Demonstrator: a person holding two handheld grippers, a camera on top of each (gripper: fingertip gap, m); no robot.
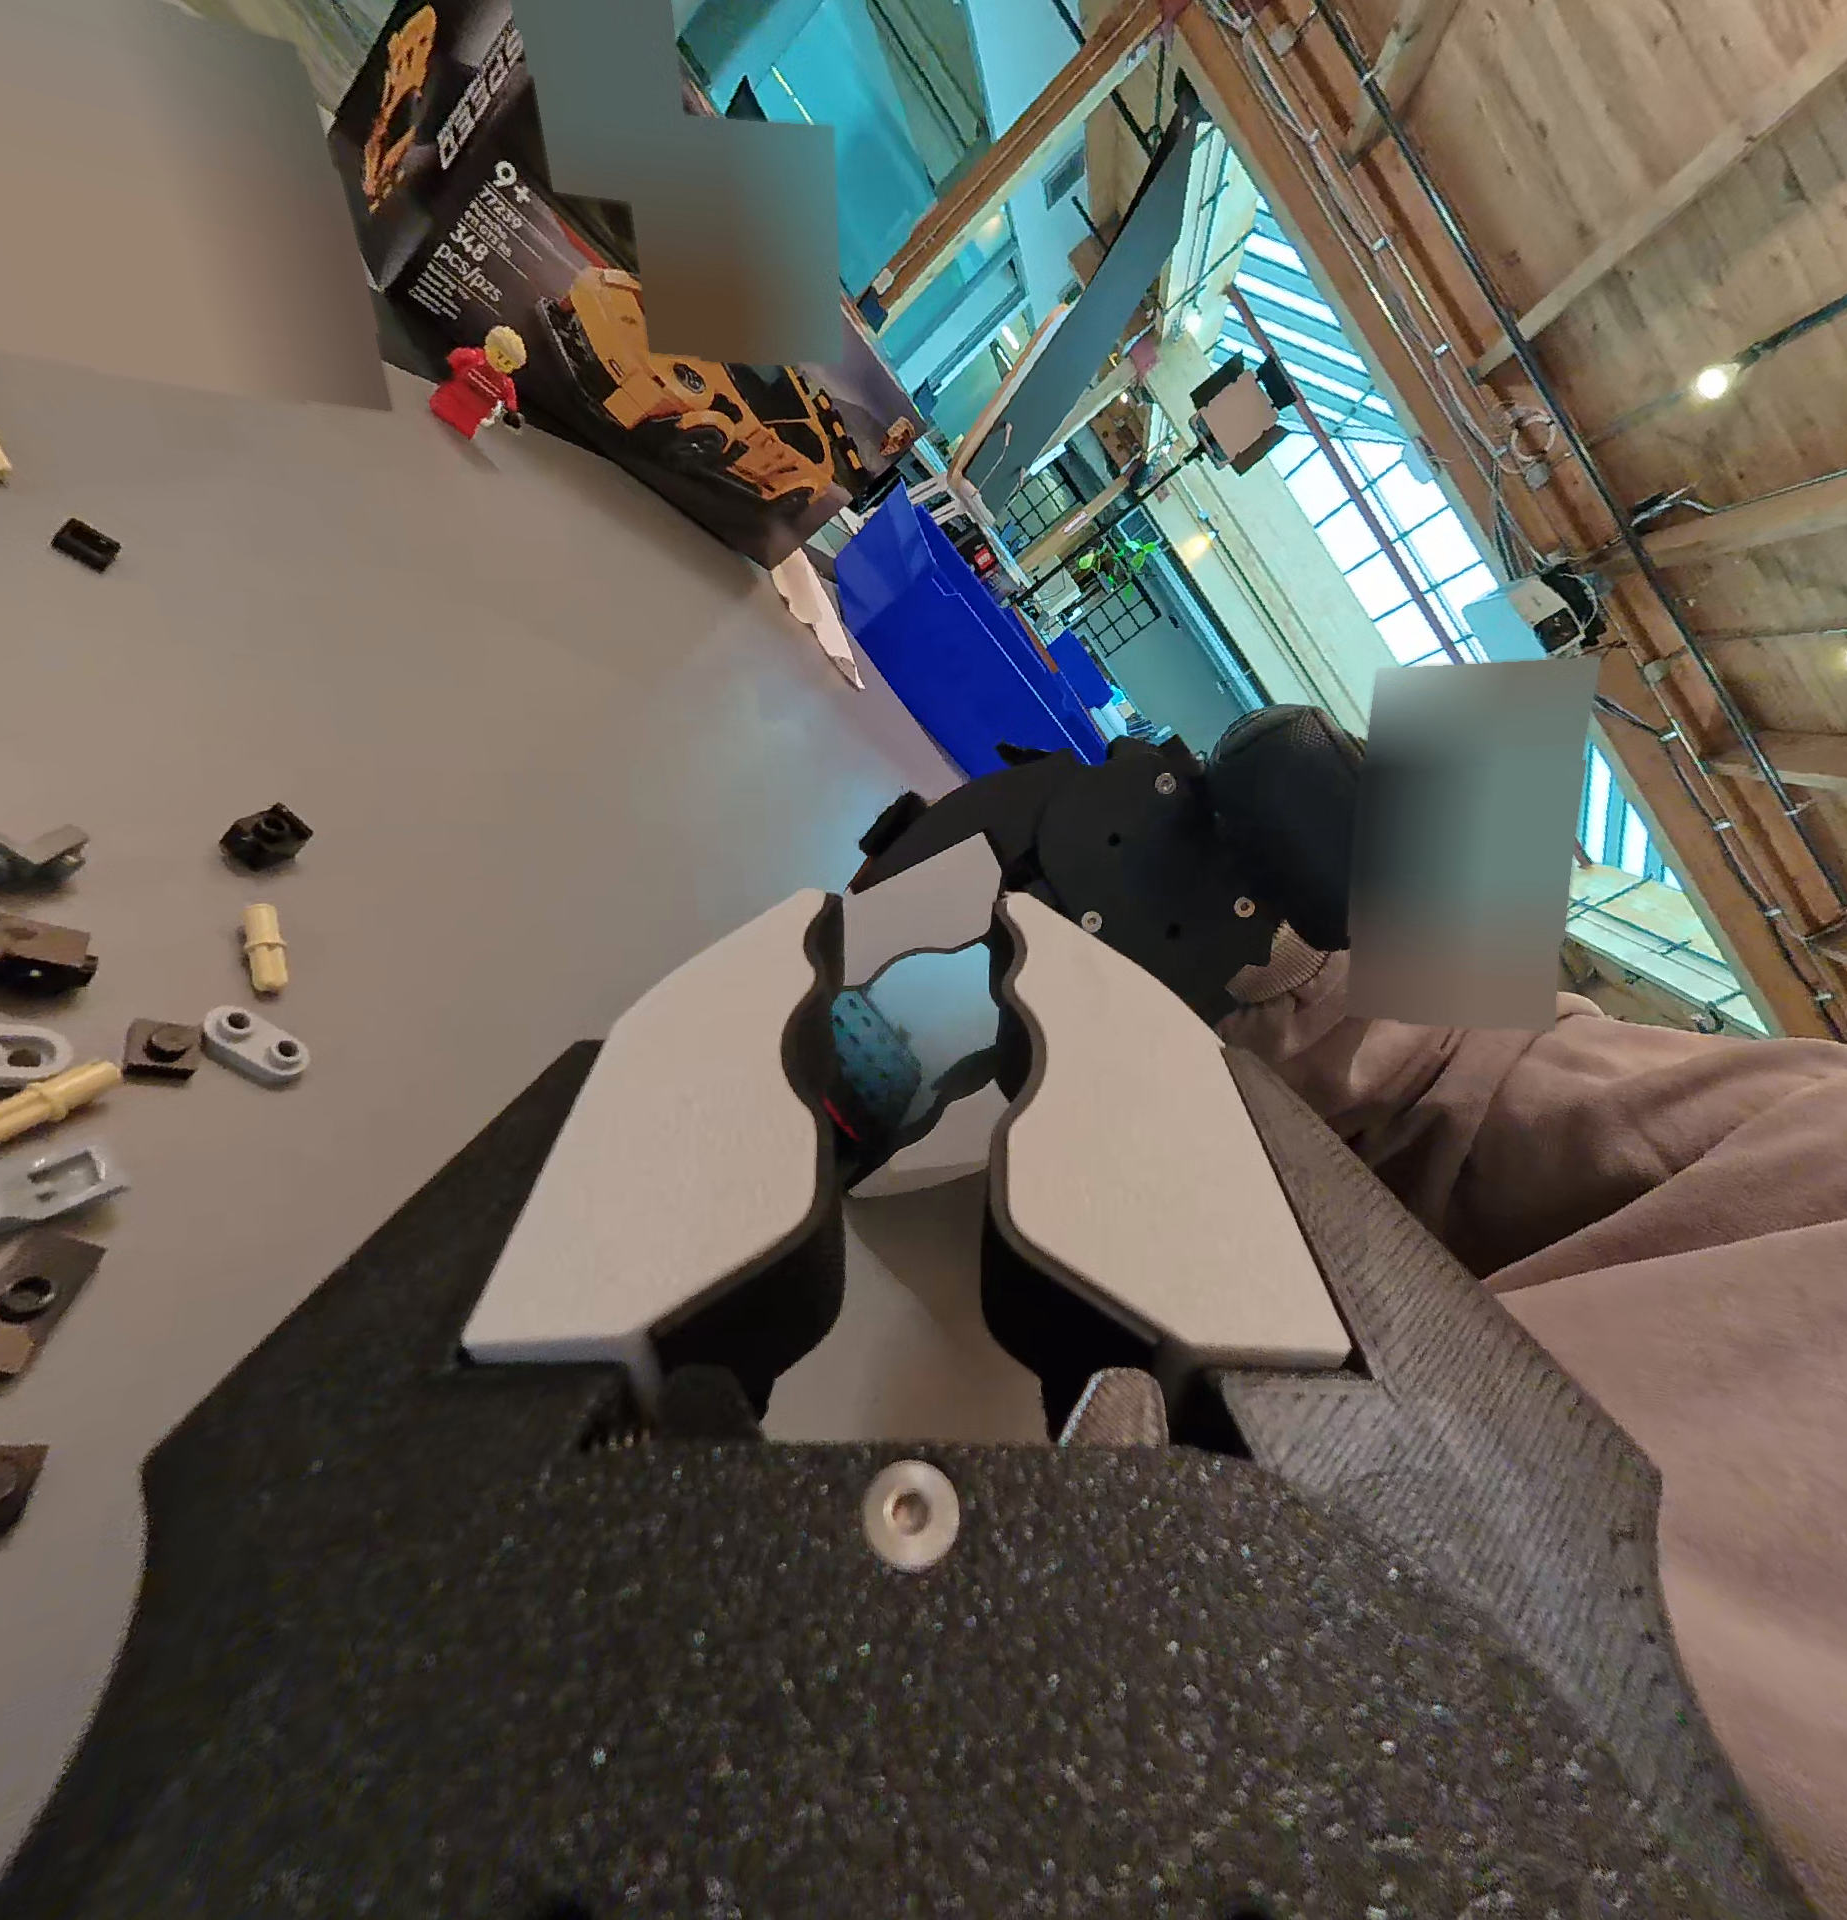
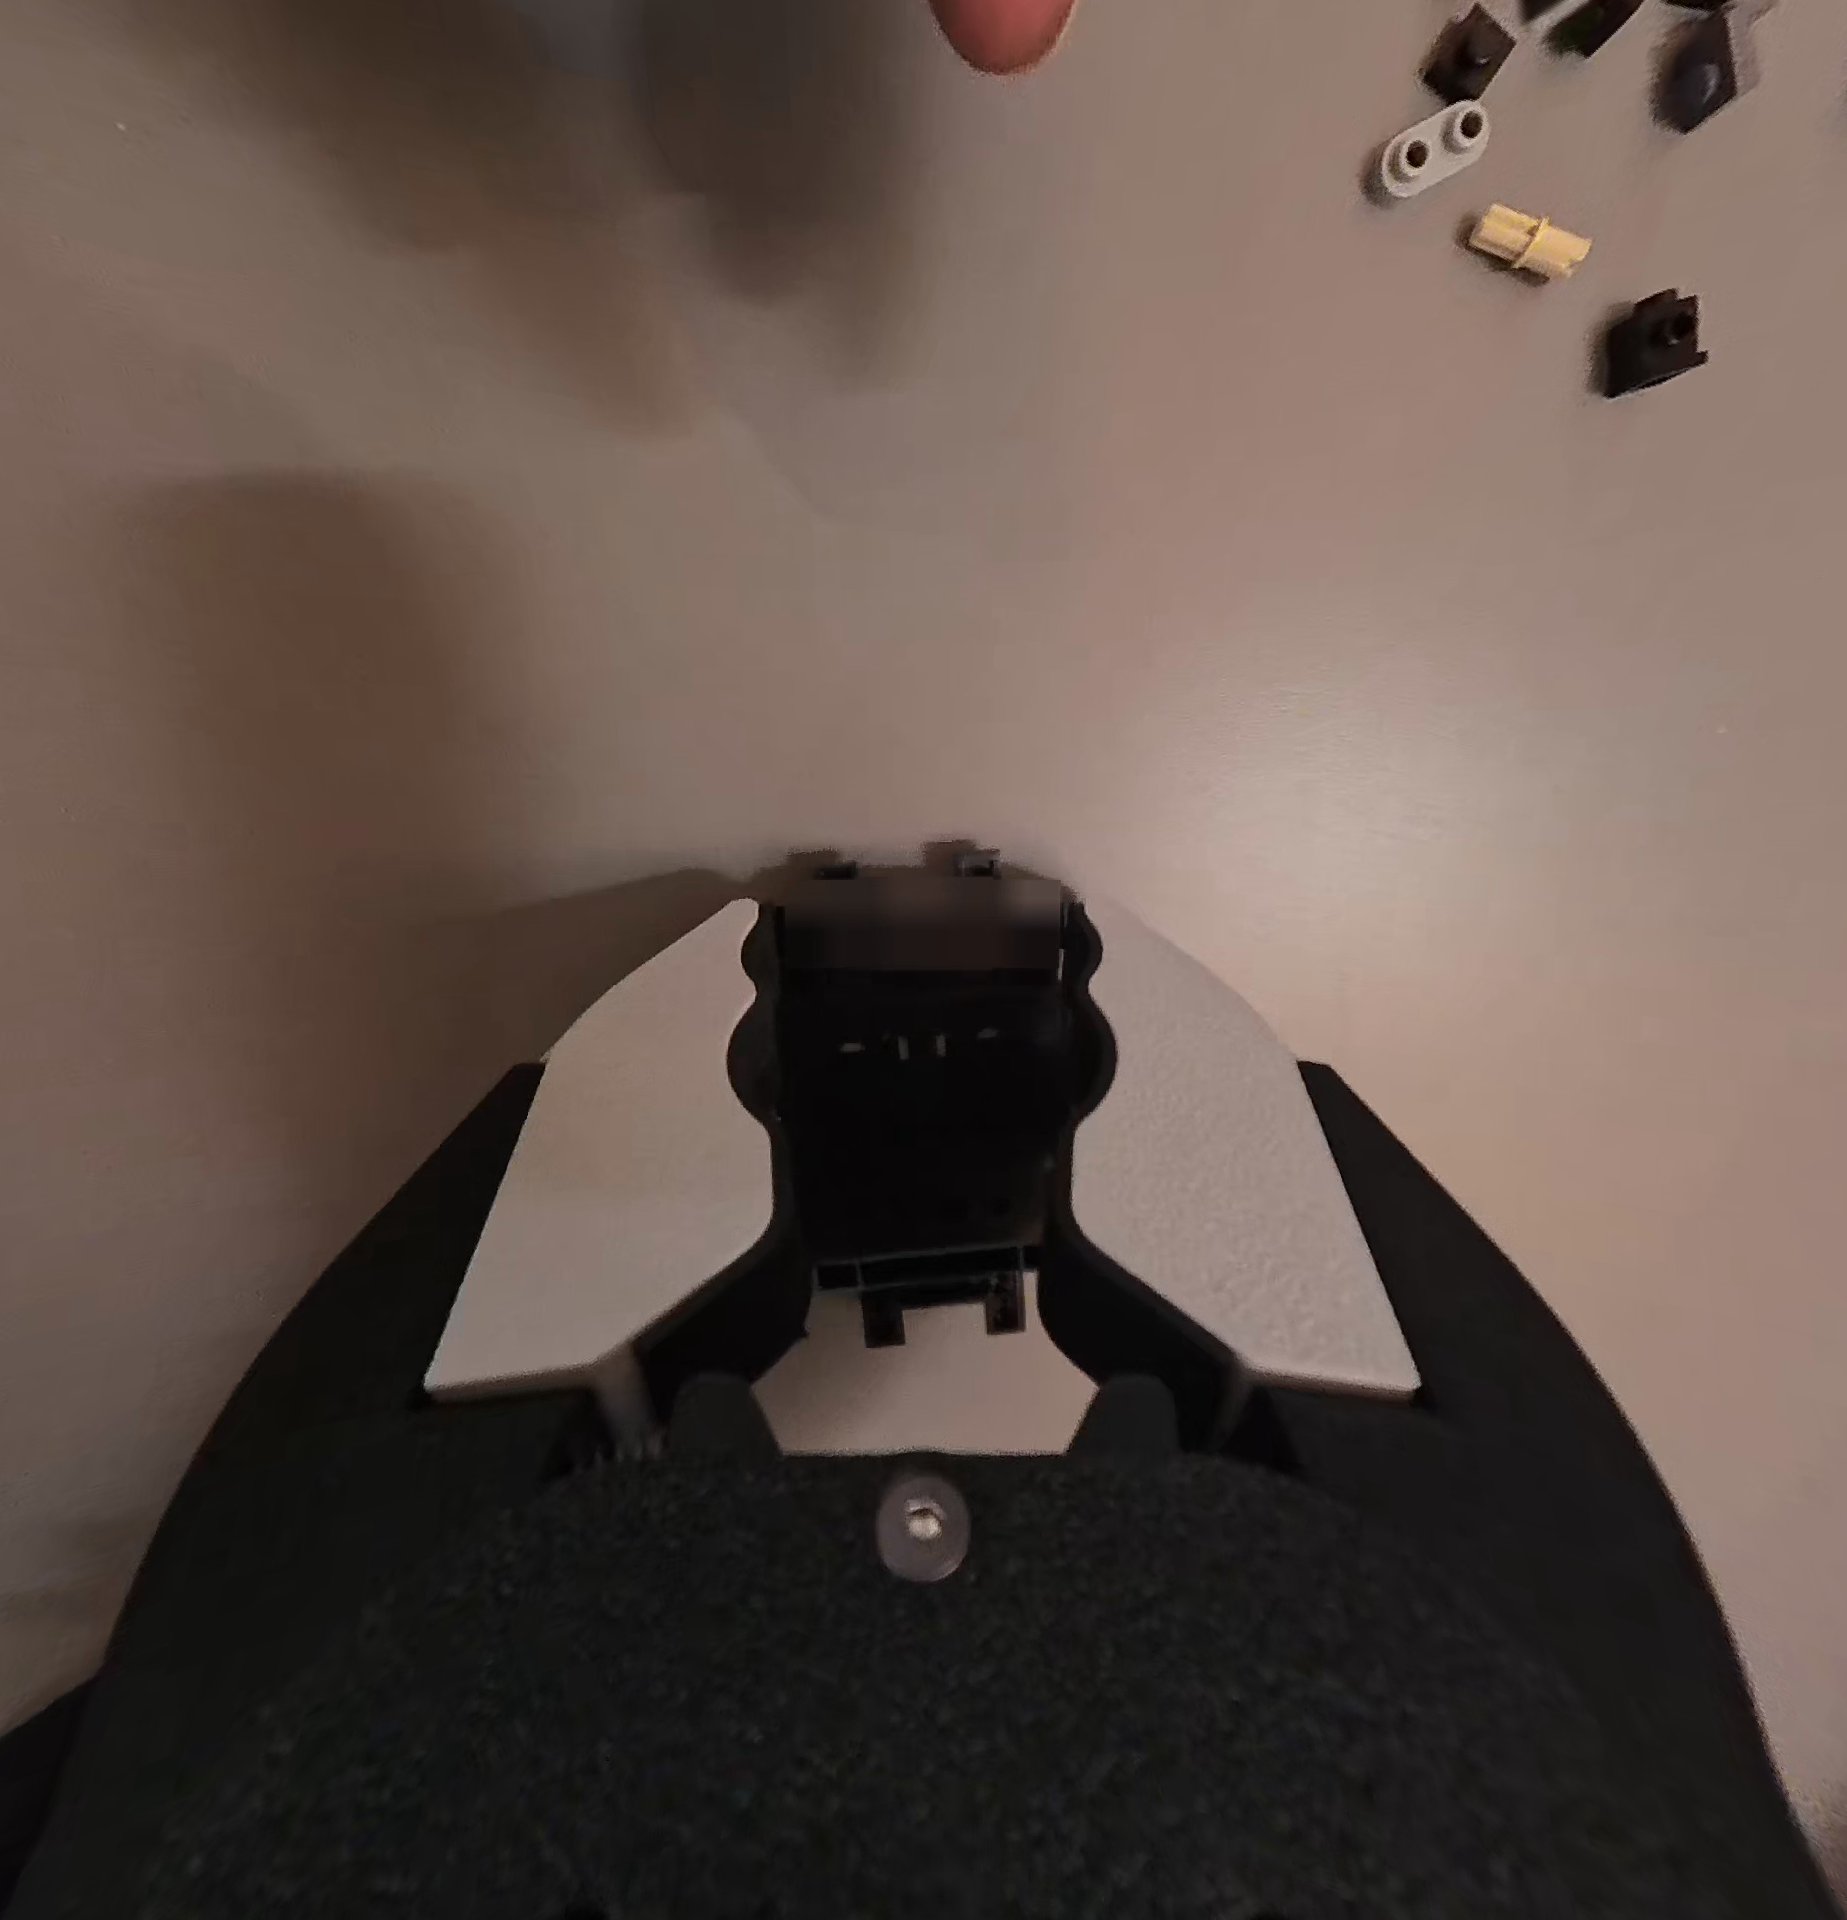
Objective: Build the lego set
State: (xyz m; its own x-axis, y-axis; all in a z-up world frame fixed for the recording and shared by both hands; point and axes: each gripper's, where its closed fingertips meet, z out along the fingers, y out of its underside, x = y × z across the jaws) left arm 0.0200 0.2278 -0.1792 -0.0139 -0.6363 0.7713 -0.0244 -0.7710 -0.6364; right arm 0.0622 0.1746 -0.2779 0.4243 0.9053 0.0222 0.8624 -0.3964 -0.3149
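While clamped, black lego assembly sits inside right tool.

From my remote seat, the only readable print sits on the dark set box standing on the counter at about eleven o'clock in the left wrist view: white lettering and numerals run down its front panel beside a picture of a yellow car. In the right wrist view I find no lettering, numbers or signs anywhere.
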